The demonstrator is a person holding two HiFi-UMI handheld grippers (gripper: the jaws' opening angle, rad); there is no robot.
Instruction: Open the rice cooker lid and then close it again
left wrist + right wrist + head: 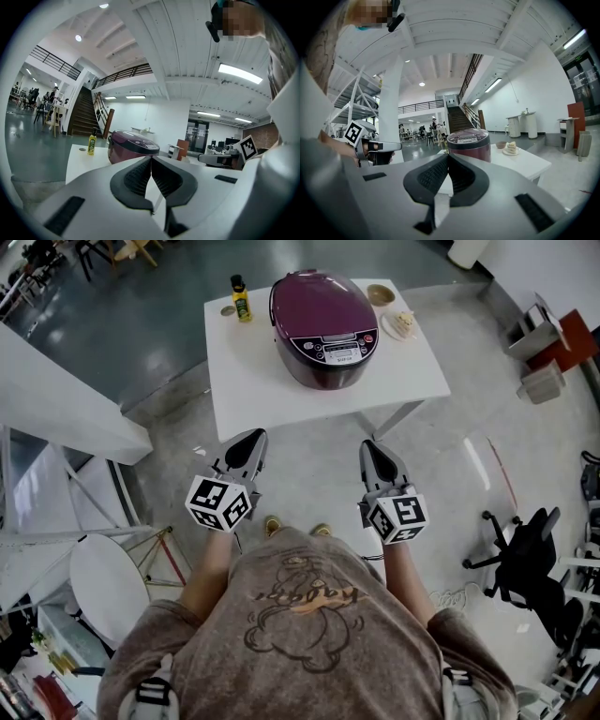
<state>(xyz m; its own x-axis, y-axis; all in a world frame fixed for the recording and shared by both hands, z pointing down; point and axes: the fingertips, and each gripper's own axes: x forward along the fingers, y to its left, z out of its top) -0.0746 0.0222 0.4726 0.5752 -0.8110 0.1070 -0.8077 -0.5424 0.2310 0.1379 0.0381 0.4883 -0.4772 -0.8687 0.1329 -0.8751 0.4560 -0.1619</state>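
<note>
Brightness: bright and even in all three views; cool white tone
Sources: ceiling strip lights (239,73) and round downlights (78,38) in the left gripper view; another strip light (574,40) at the right gripper view's upper right
Glare: white counter (244,381) close to washed out in the head view; pale streaks of reflection on the dark floor (141,324); soft sheen on the rice cooker lid (319,301)
Shadows: faint and soft-edged
Distortion: strong fisheye bend; ceiling beams (454,49) curve; black corners ring both gripper views
Focus: distance sharp; surfaces nearest the lens slightly soft
</note>
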